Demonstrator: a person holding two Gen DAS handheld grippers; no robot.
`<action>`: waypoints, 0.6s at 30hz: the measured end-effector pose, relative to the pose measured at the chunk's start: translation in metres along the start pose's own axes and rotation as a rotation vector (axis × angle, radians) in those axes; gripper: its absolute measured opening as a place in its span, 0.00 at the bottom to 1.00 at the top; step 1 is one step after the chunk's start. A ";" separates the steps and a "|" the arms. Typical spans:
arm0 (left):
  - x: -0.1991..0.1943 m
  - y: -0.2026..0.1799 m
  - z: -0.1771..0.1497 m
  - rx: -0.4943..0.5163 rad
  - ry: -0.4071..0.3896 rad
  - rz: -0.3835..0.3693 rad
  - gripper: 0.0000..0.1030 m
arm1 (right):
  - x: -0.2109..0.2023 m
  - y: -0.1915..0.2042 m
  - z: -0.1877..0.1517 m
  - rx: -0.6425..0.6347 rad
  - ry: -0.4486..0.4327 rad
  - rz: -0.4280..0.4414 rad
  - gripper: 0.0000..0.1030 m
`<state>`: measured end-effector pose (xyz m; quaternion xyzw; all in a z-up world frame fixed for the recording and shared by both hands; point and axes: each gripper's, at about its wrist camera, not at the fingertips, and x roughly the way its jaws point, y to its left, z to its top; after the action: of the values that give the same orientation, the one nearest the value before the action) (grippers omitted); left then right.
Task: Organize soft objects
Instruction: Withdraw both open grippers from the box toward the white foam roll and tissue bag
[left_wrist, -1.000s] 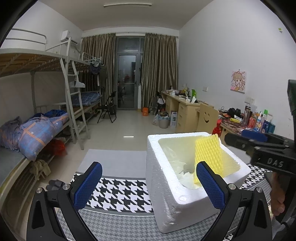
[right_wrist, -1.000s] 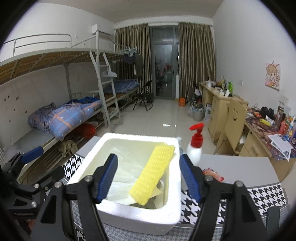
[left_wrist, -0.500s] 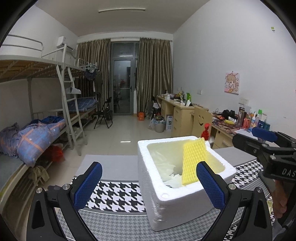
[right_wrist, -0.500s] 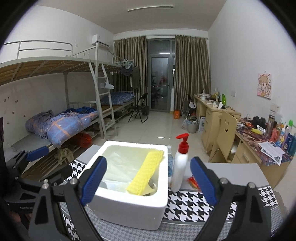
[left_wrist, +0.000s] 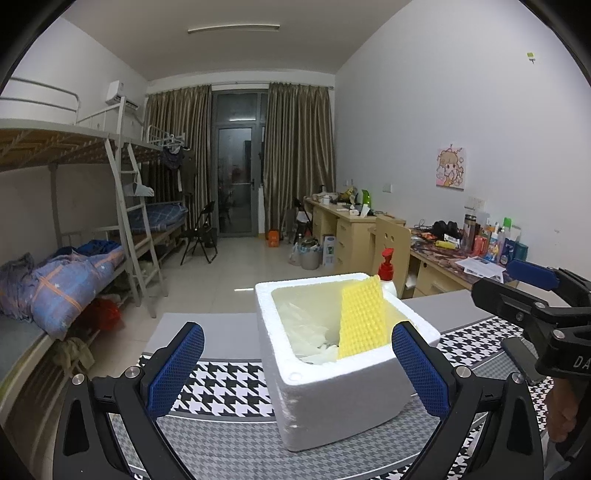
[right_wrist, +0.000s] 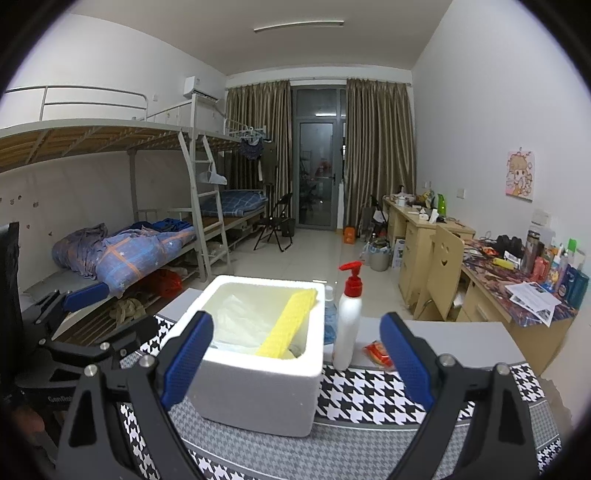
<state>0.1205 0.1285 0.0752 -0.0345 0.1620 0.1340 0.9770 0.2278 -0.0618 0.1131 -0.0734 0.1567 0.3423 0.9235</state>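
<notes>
Backed away from the white foam box (right_wrist: 258, 369) since a second ago, both grippers, with the box smaller in each view. Right gripper (right_wrist: 295, 363) just spread wider, now released, nothing between its pads. Left gripper (left_wrist: 297, 369) also spread and empty. Yellow sponge (right_wrist: 288, 325) leaning tilted inside the box on crumpled plastic. White pump bottle (right_wrist: 347, 325) upright just beside the box on the houndstooth mat (right_wrist: 369, 398).

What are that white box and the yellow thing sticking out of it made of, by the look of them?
The white box looks like expanded polystyrene foam: matte, grainy, thick-walled, with rounded edges. The yellow thing seems to be soft sponge or foam: its face is a grid of small bumps, dull rather than shiny. Neither can be confirmed by sight alone.
</notes>
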 end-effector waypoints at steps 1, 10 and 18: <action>-0.001 -0.001 -0.001 0.002 -0.003 0.012 0.99 | -0.002 0.000 -0.002 0.001 -0.001 -0.002 0.91; -0.014 -0.016 -0.009 0.024 -0.038 0.007 0.99 | -0.024 -0.004 -0.015 0.013 -0.021 -0.033 0.91; -0.019 -0.031 -0.013 0.054 -0.035 -0.046 0.99 | -0.045 -0.010 -0.031 0.029 -0.036 -0.057 0.91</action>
<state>0.1075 0.0926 0.0703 -0.0093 0.1478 0.1074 0.9831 0.1949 -0.1041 0.0996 -0.0583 0.1428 0.3147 0.9366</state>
